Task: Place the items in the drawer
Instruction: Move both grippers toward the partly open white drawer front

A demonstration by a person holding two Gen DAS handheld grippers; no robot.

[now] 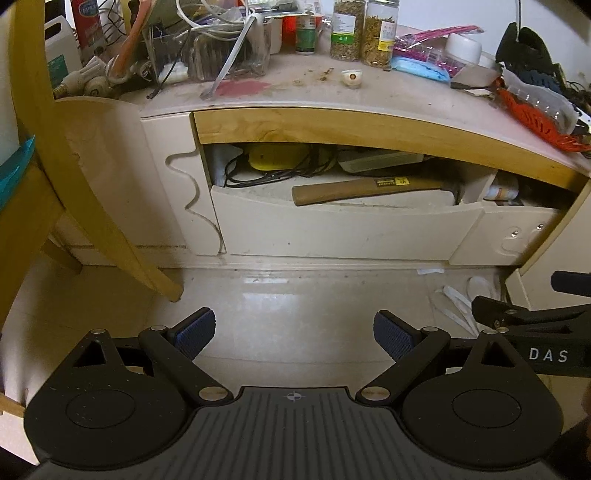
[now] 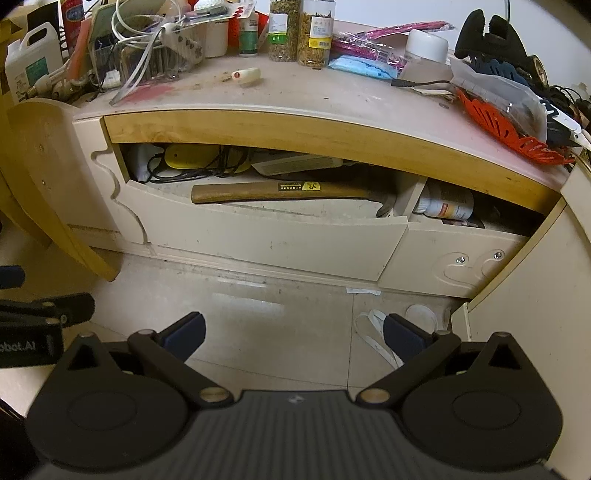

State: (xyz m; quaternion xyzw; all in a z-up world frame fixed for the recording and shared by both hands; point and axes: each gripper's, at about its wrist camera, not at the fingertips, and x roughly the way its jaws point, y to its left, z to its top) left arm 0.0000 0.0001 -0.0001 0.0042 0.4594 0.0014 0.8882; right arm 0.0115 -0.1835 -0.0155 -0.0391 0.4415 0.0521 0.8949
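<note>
A cream drawer (image 1: 332, 232) (image 2: 266, 243) under the desk stands partly pulled out. In it lie a wooden-handled hammer (image 1: 369, 189) (image 2: 280, 192), a yellow device (image 1: 277, 157) (image 2: 192, 157) with black cables, and a flat cream box (image 1: 380, 160). A second drawer (image 2: 458, 254) to its right holds a white bottle (image 2: 447, 205). My left gripper (image 1: 294, 334) is open and empty above the floor, well short of the drawer. My right gripper (image 2: 294, 330) is open and empty too, beside the left one.
The pink desk top (image 1: 369, 94) (image 2: 332, 96) is cluttered: spice jars (image 1: 364, 31) (image 2: 299, 31), a small white capsule (image 1: 351, 78) (image 2: 246, 76), an orange mesh piece (image 1: 535, 122) (image 2: 506, 133), cables, a white jug (image 2: 31, 61). A wooden chair leg (image 1: 103, 221) stands left. White straps (image 2: 376, 336) lie on the floor.
</note>
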